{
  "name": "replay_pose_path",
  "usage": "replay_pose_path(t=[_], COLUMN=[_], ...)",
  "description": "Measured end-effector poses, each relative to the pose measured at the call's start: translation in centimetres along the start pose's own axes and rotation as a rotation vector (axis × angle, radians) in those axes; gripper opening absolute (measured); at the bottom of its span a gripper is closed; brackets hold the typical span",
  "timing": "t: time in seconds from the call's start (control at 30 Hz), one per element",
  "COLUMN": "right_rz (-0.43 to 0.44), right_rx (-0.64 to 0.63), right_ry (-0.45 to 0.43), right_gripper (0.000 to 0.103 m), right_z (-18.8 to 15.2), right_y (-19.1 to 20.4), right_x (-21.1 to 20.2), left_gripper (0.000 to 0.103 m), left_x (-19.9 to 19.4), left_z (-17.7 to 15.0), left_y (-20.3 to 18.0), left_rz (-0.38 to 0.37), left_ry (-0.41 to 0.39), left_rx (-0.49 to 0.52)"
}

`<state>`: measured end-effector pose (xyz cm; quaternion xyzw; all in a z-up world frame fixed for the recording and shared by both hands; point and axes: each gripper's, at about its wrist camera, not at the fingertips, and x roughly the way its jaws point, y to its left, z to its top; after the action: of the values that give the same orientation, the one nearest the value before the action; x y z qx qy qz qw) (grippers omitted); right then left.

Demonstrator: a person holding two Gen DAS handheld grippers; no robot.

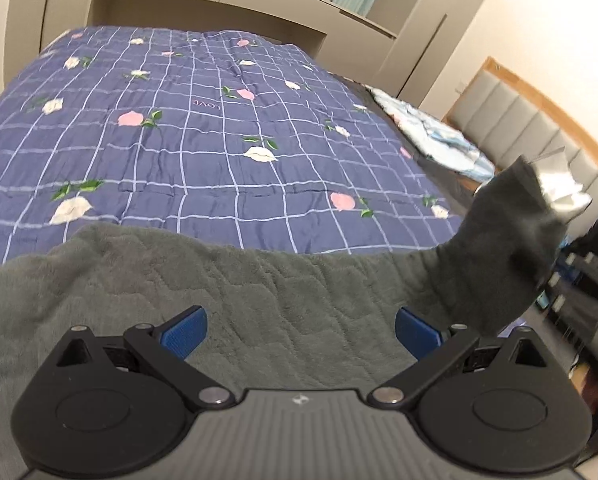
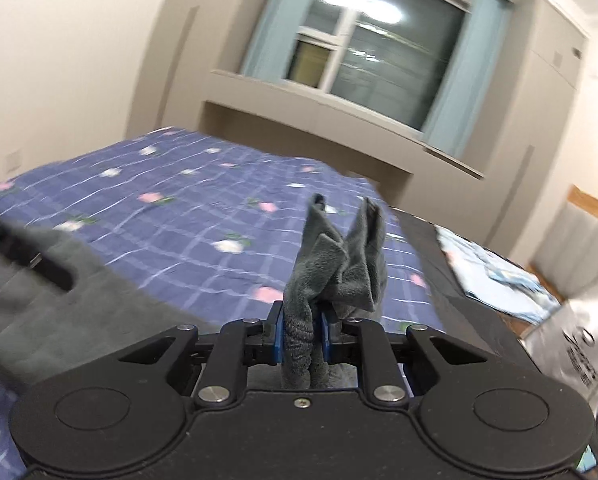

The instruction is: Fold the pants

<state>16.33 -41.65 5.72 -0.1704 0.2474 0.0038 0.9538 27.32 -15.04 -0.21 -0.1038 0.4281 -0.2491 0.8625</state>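
Grey fleece pants (image 1: pixel 259 300) draped across near edge of bed, over blue checked floral quilt (image 1: pixel 219 140); quilt as landmark.

Left hand-held gripper (image 1: pixel 301 330): blue pads (image 1: pixel 185 334) spread wide, hovering above pants, fabric under them but nothing pinched. Left side of pants unheld.

Right of that, a corner of the pants rises off the quilt's near-right edge, blurred, pulled upward.

Right hand-held gripper (image 2: pixel 301 336): clamped on a bunched wad of pants fabric (image 2: pixel 335 264), two peaks sticking up past the pads, thick roll squeezed between them. Jaws near together; fabric firmly between.

Risks, as judged:
- Bunched grip, not a clean hem edge: layers may be uneven, one layer could slide out mid-lift, fold line skewed.
- Only one end held: lifting drags rest of pants across the quilt, wrinkling it or pulling the loose left side off the bed's near edge.
- Fleece on quilt likely high friction: quilt could ruck up with it.
- Silver bag (image 2: pixel 579 344) right of the quilt: swinging fabric could snag it.
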Motion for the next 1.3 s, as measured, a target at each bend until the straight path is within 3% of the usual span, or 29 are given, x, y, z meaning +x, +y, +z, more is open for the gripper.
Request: replay_pose_path(t=[0.3,0.43,0.53,0.63,0.7,0.8,1.0,1.3], right_rz=[0.088,0.112,0.113,0.144,0.171,0.195,0.105,-0.096], right_rx=[-0.246,-0.273,-0.244,-0.183,-0.142,-0.091,-0.059,0.066], right_ry=[0.083,0.141,0.131,0.119,0.113,0.091,0.054,0.024], right_gripper=[0.019,0.026,0.04,0.057,0.073,0.087,0.1,0.102], right_z=[-3.1,-5.1,-5.4,-5.4,-5.2,-5.0,-4.5,-4.8], right_y=[10.8,13.9,14.6,14.4,13.9,13.2,11.7,7.7], right_x=[1.2,2.6,2.5,1.8,1.1,-0.2,-1.5,0.0], left_gripper=[0.102,0.102,0.102,0.102,0.102,0.102,0.102,0.102], left_x=[-0.2,0.2,0.6,1.0,1.1,1.3,2.2,4.4], left_z=[-1.0,-1.8,-2.3,-2.6,-2.7,-2.7,-2.4,-2.2], left_y=[1.9,2.4,2.5,2.6,2.6,2.2,2.0,1.1], left_rz=[-0.028,-0.021,-0.011,-0.013,-0.02,-0.026,-0.021,-0.068], left_ry=[0.012,0.033,0.049,0.066,0.076,0.076,0.088,0.145], left_rx=[-0.092,-0.097,-0.098,-0.113,-0.12,-0.12,-0.148,-0.181])
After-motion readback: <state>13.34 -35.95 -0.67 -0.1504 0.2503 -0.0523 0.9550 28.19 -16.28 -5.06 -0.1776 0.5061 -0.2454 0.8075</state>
